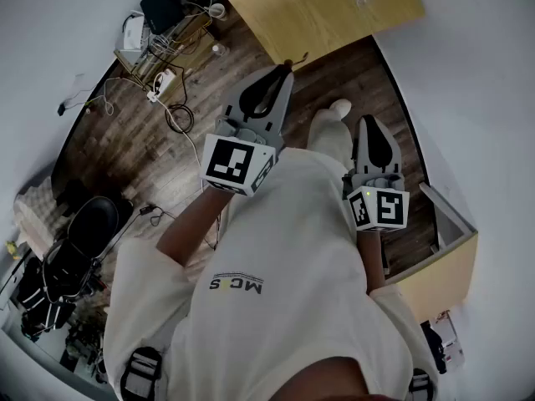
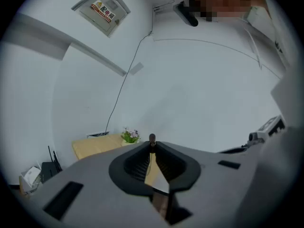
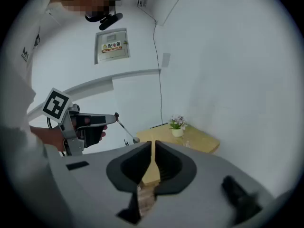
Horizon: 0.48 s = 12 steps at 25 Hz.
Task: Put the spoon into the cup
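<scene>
left gripper (image 3: 115,115) nips the spoon (image 3: 126,128) by its end — we may drop it, hold thin | right gripper (image 3: 153,144) closed, empty

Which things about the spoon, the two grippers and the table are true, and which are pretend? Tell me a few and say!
1. The left gripper is pinching a spoon by the end of its handle. True.
2. The right gripper is holding a cup. False: its jaws are together with nothing between them.
3. A small pot of flowers stands on the wooden table. True.
4. The spoon is lying on the table. False: it hangs in the air from the left gripper's tips, bowl pointing down, apart from the table.
</scene>
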Motion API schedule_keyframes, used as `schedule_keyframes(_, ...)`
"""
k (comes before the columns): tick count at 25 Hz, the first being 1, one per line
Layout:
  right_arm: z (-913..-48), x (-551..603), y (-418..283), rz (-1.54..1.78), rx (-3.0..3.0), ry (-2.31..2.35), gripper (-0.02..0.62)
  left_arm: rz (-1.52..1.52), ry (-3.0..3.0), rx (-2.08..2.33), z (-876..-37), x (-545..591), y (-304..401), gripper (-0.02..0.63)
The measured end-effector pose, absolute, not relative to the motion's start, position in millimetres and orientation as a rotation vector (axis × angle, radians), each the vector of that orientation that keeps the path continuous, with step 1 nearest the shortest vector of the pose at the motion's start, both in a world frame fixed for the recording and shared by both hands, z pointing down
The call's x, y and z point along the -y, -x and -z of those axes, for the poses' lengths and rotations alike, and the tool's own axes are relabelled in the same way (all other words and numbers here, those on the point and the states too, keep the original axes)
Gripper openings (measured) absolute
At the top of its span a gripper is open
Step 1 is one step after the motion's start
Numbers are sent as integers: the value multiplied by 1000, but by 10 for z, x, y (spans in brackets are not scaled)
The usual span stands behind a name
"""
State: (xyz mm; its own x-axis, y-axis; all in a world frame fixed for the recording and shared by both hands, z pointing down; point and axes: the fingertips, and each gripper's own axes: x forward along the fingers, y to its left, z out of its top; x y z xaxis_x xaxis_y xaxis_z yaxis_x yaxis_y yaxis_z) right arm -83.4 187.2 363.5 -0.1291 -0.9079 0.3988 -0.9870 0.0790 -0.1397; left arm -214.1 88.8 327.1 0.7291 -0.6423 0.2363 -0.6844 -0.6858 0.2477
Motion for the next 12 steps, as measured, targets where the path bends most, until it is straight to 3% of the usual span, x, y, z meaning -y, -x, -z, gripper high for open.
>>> schedule_keyframes(5,-3580,-2468,1070,-549,2190,-1895,44,-234,-2597,1117,-3186,-1631,2548,44)
schedule_keyframes(12,-3463,-3557,745,-561,2225,-1984,44,-269,-2576,1129,-3144,-2919,2326,44)
